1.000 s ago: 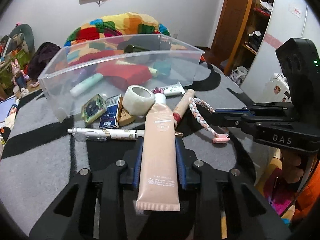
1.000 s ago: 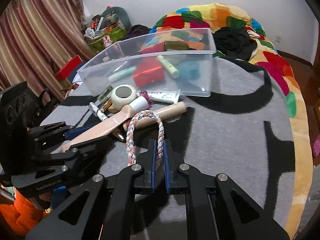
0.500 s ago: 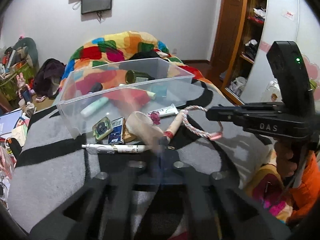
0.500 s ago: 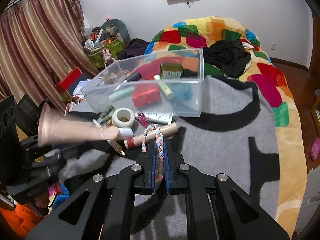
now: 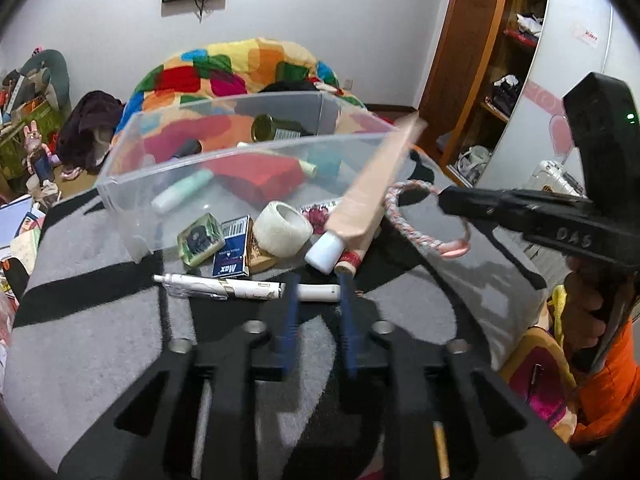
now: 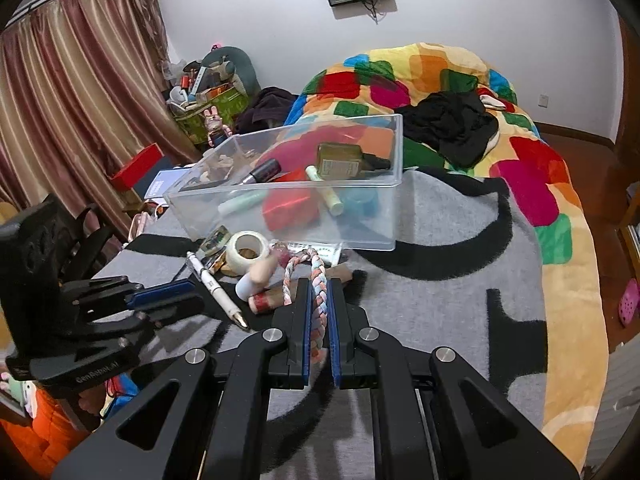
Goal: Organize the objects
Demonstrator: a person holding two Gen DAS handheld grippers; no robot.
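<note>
1. Step in hand — clearing the loose items in front of the clear plastic bin (image 5: 132,216) into it. The right gripper (image 6: 319,320) is clenched on a pink-and-white braided loop (image 6: 316,280); its free end arches toward the centre of the right wrist frame, above the grey-and-black blanket (image 6: 440,312).

2. The left gripper (image 5: 316,304) is released: its jaws are opening and nothing lies between them. A peach cosmetic tube (image 5: 368,196) with a white cap appears, blurred, just beyond the fingertips at centre frame, its flat end reaching up over the bin's near wall — whether it is airborne or leaning there cannot be told.

3. Next move, as a judgement: the right hand should carry the loop over the bin's near wall and let go above the items already inside; the limp braid may drape on the rim unless it is taken well past it.

4. Left wrist view only: the loop seen whole at centre right, hanging from the right gripper's tip, and the blue "Max" box (image 5: 230,246) beside the tape roll (image 5: 282,230) and the white pen (image 5: 240,288).

5. Right wrist view only: the braid pinched between the blue pads, and the bin's contents from above — a dark green bottle (image 6: 344,160), a red box (image 6: 288,206), a pale green tube (image 6: 244,202).
</note>
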